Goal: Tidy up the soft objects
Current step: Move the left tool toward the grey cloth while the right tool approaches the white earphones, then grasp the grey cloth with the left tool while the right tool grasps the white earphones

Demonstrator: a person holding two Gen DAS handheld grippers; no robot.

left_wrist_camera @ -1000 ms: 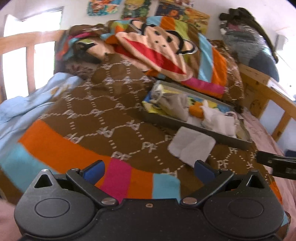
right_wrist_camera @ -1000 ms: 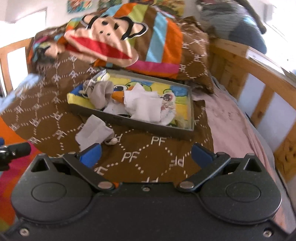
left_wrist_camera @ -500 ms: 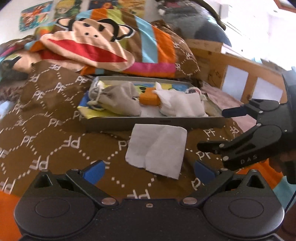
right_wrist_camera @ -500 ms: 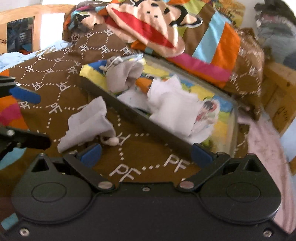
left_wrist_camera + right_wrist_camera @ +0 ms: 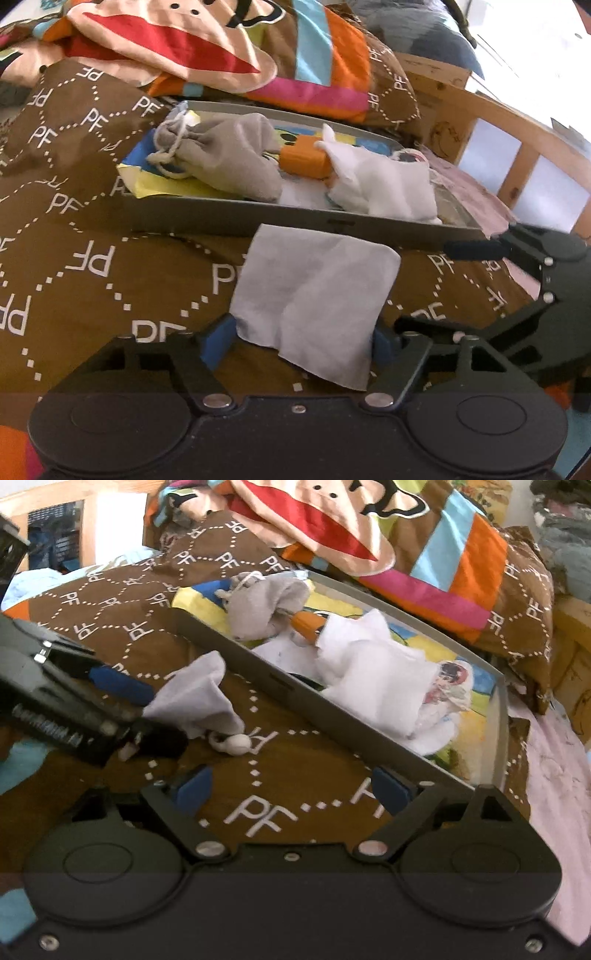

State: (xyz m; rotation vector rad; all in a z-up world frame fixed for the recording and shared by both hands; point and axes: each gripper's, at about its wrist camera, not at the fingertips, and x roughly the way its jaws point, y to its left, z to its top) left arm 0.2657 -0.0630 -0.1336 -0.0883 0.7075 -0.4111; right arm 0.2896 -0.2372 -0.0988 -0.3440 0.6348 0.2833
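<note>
Bed covered by brown "PF" blanket (image 5: 92, 229), grey tray (image 5: 229, 218) lay on it, pale grey cloth (image 5: 314, 302) flat on blanket just in front of tray, monkey-print pillow (image 5: 177, 48) behind tray, pink sheet (image 5: 554, 760) right of tray.

Left wrist view: low over the bed (image 5: 92, 240), looking forward and down, close behind a pale cloth (image 5: 314, 295), the tray (image 5: 295, 221) just beyond. Right wrist view: equally low, angled toward the tray's (image 5: 332, 716) corner. Shared: cloth (image 5: 199, 701), tray, brown blanket, monkey pillow (image 5: 332, 528).
</note>
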